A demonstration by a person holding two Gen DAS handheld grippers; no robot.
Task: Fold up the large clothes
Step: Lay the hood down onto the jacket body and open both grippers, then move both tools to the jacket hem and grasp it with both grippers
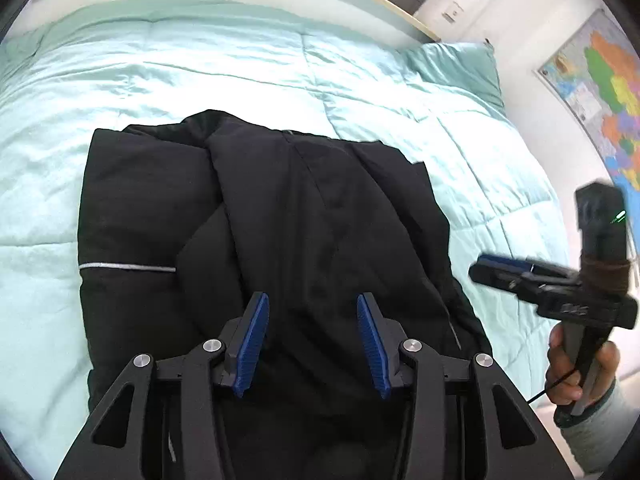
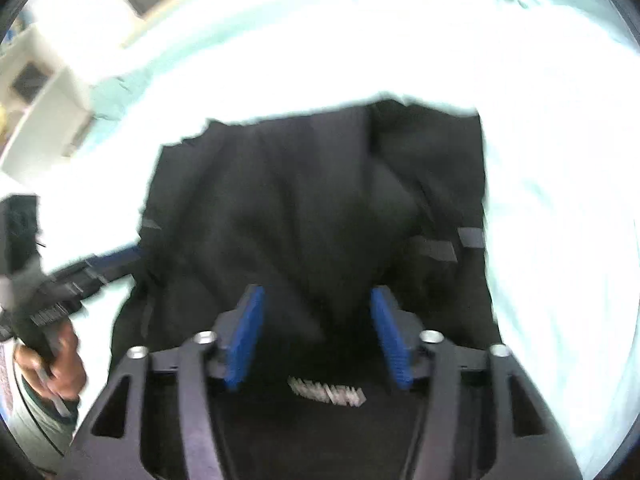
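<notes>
Jacket (image 1: 280,220) folded on comforter (image 1: 200,72); both tongs apparently empty.

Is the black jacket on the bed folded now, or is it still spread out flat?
Partly folded. The black jacket lies on the light green bedcover with its sides turned in over the middle, making a compact block.

Right hand-held gripper (image 2: 316,336) hangs with jaws apart above black jacket (image 2: 304,200) on bed (image 2: 560,240).
</notes>
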